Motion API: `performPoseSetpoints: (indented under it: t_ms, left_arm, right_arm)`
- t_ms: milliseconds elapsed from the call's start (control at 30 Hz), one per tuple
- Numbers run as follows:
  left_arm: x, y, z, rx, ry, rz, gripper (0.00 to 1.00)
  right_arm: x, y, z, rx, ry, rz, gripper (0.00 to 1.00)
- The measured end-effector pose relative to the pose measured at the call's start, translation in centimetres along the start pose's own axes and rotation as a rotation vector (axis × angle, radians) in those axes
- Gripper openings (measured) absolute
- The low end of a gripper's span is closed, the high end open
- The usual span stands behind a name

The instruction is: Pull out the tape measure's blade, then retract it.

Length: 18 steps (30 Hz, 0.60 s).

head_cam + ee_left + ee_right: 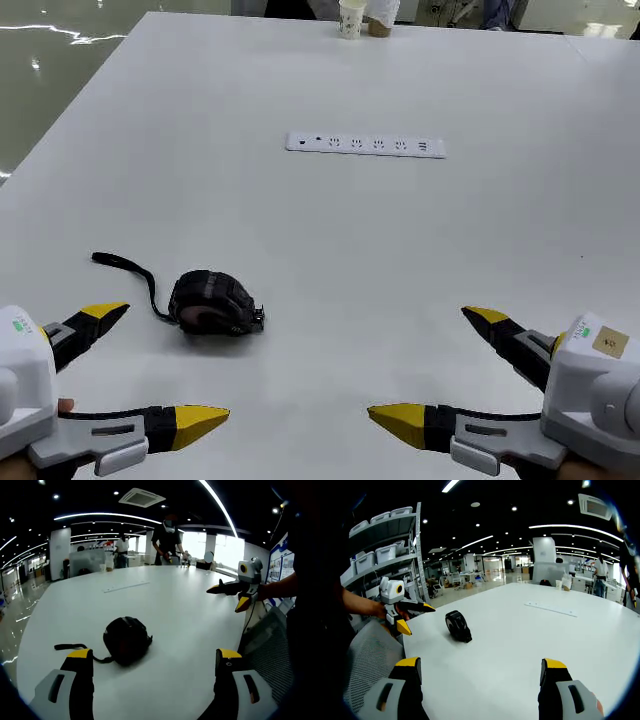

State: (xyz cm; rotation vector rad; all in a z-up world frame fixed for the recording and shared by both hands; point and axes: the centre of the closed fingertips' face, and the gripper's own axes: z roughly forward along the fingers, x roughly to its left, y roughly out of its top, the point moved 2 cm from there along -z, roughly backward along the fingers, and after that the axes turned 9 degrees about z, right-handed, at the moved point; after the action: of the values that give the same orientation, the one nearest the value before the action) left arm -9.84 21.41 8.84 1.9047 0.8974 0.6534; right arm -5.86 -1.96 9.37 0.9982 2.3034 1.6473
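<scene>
The tape measure point(212, 303) sits on the white desk point(350, 230) just ahead of the left claw point(150, 370) and a little to its inner side, well apart from the right claw point(425, 365). Its strap point(128, 268) trails off to the left, and the case runs roughly left to right, with what looks like the blade end facing right. Both claws hover spread wide and empty. The left is nearer, so it likely takes the case.

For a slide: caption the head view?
Open yellow-tipped left gripper and right gripper face a black tape measure on a white table, white power strip beyond.
</scene>
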Motion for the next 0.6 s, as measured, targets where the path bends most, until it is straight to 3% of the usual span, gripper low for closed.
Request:
performPoseSetpoints:
  t_ms: [467,600]
  left_arm:
    - [0.79,0.15,0.5,0.02,-0.021,0.028,0.99]
    - [1.02,0.24,0.71,0.026,-0.029,0.04,0.99]
  right_arm:
    - [-0.26,-0.02,0.37,0.016,0.019,-0.022,0.99]
    - [-0.27,-0.01,0.54,0.029,0.035,-0.03,0.95]
